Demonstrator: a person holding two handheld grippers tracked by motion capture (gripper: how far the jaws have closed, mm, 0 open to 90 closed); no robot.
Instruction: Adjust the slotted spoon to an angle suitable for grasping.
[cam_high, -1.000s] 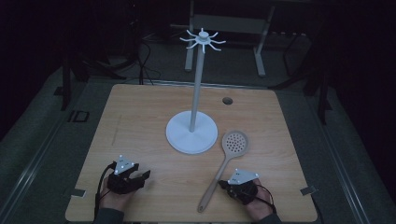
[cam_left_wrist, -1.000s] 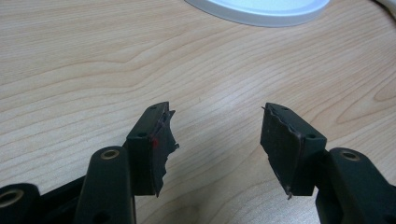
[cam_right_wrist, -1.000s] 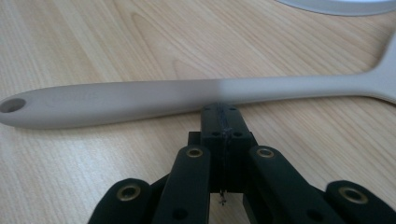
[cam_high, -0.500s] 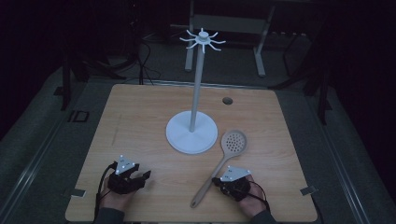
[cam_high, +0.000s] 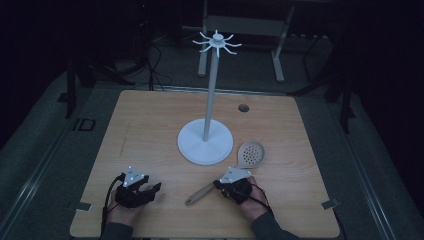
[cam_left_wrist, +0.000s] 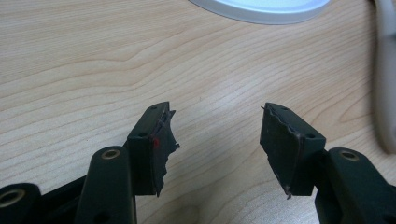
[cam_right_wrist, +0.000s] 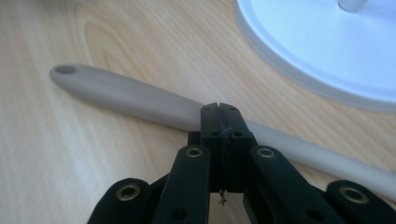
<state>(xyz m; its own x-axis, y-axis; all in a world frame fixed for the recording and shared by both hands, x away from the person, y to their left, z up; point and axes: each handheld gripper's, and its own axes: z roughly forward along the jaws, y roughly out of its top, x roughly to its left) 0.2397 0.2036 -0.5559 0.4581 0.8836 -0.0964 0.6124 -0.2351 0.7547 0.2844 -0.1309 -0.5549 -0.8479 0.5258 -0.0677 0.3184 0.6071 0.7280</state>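
Observation:
A slotted spoon (cam_high: 251, 153) with a pale handle lies on the wooden table (cam_high: 150, 125), right of a white hook stand (cam_high: 205, 145). My right gripper (cam_high: 220, 184) is shut, and its closed tips rest against the side of the spoon's handle (cam_right_wrist: 135, 95) without clasping it. The stand's round base (cam_right_wrist: 317, 51) is just beyond. My left gripper (cam_high: 152, 190) sits near the table's front left, open, with bare wood between its jaws (cam_left_wrist: 217, 135). The stand's base (cam_left_wrist: 261, 4) and the blurred handle (cam_left_wrist: 385, 79) lie ahead of it.
The stand's tall pole carries a ring of hooks (cam_high: 217, 42) at the top. A small round hole (cam_high: 243, 107) is in the table's far right. Metal frames stand on the dark floor behind the table.
My right gripper has moved left and a little away from the front edge. The spoon's handle end has swung left with it, while the spoon's head stayed about where it was. The left gripper kept still.

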